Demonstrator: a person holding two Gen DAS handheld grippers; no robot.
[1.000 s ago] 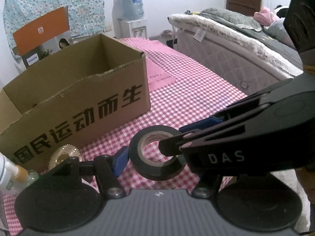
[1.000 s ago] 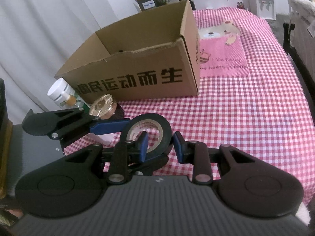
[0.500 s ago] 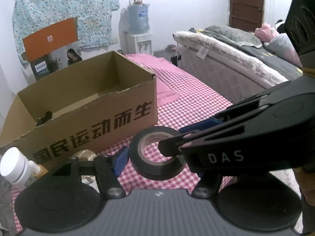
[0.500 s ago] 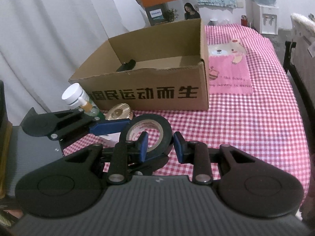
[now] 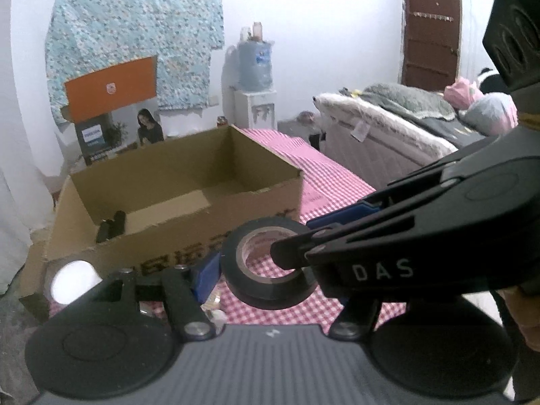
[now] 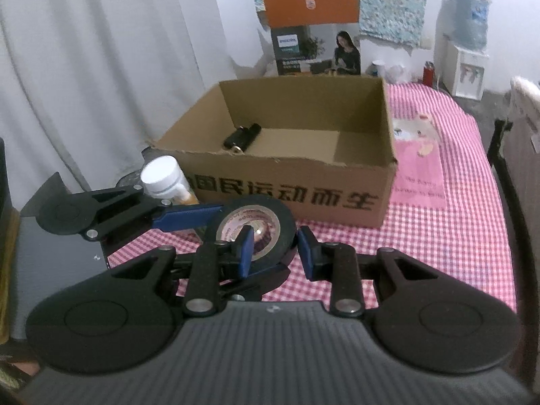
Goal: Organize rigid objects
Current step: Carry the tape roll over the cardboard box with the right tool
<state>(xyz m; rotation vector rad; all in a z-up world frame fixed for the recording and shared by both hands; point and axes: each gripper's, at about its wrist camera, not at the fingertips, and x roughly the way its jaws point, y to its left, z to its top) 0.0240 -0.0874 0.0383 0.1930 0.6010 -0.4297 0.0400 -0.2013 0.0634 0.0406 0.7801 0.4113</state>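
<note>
A black roll of electrical tape (image 5: 266, 270) (image 6: 266, 222) hangs in the air in front of an open cardboard box (image 5: 175, 216) (image 6: 303, 189). My left gripper (image 5: 263, 266) holds it across its outside, blue pads on both sides. My right gripper (image 6: 273, 246) is shut on the roll's rim, one finger inside the hole and one outside. A small black object (image 6: 241, 138) lies inside the box, also seen in the left wrist view (image 5: 111, 226). The roll is lifted to about the height of the box's front wall.
A white-capped bottle (image 6: 165, 179) stands left of the box, on the pink checked tablecloth (image 6: 438, 236). A Philips carton (image 6: 314, 50) stands behind the box. A bed (image 5: 388, 128) lies to the right, a water dispenser (image 5: 253, 84) at the back wall.
Both grippers have risen together with the tape roll, so the box's inside and the black object in it have come into view. The grip on the roll is unchanged.
</note>
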